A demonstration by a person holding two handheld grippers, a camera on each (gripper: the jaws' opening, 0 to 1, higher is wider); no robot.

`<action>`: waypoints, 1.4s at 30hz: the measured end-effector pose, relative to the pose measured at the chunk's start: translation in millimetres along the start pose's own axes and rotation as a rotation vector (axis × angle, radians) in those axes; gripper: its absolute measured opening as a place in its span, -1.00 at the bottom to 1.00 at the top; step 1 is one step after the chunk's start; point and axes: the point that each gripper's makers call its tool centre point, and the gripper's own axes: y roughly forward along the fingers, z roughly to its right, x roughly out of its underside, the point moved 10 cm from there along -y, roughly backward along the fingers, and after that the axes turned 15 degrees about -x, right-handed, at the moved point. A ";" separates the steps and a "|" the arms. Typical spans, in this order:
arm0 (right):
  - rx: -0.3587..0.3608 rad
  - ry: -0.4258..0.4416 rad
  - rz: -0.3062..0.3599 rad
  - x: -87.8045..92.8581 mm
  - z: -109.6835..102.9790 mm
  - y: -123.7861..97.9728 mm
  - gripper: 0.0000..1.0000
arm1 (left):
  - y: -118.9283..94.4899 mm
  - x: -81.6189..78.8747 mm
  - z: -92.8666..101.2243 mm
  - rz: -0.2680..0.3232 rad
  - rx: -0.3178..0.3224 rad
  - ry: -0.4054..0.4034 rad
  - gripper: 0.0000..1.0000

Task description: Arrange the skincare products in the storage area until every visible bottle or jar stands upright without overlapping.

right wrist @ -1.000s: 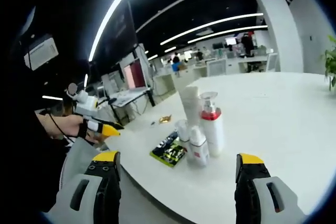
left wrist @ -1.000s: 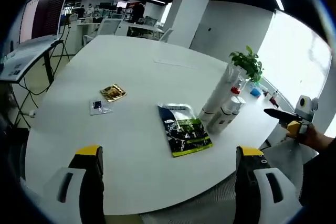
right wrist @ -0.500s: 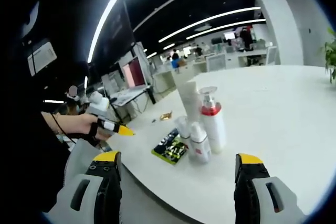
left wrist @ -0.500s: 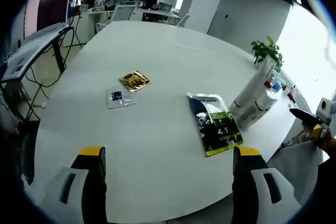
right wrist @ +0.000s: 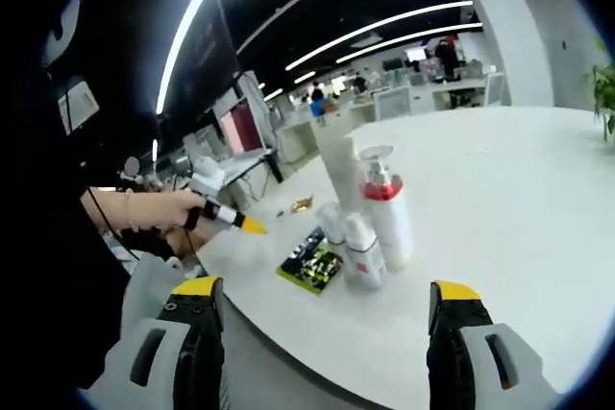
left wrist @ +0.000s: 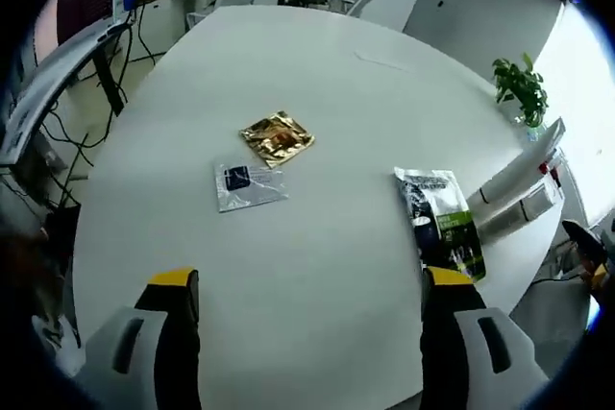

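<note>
Skincare bottles (right wrist: 370, 223) clustered upright on table (right wrist: 509, 199), sachet pack (right wrist: 312, 264) beside

In the left gripper view the tall white tube (left wrist: 524, 168) and the white red-capped bottles (left wrist: 530, 206) lie stretched at the rim, their labels unreadable. The dark-and-green glossy pouch (left wrist: 441, 221) has blurred print. In the right gripper view a short white bottle (right wrist: 332, 226) is partly hidden behind the red-labelled white bottle (right wrist: 361, 253).

white table (left wrist: 336, 64); gold sachet (left wrist: 277, 137); green-black pouch (left wrist: 440, 220); red-collared white bottle (right wrist: 386, 216).
</note>
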 end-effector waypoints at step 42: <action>0.017 0.057 0.020 1.7 9.2 -3.0 0.73 | 51.2 -59.5 -4.8 -0.121 -0.251 0.004 0.27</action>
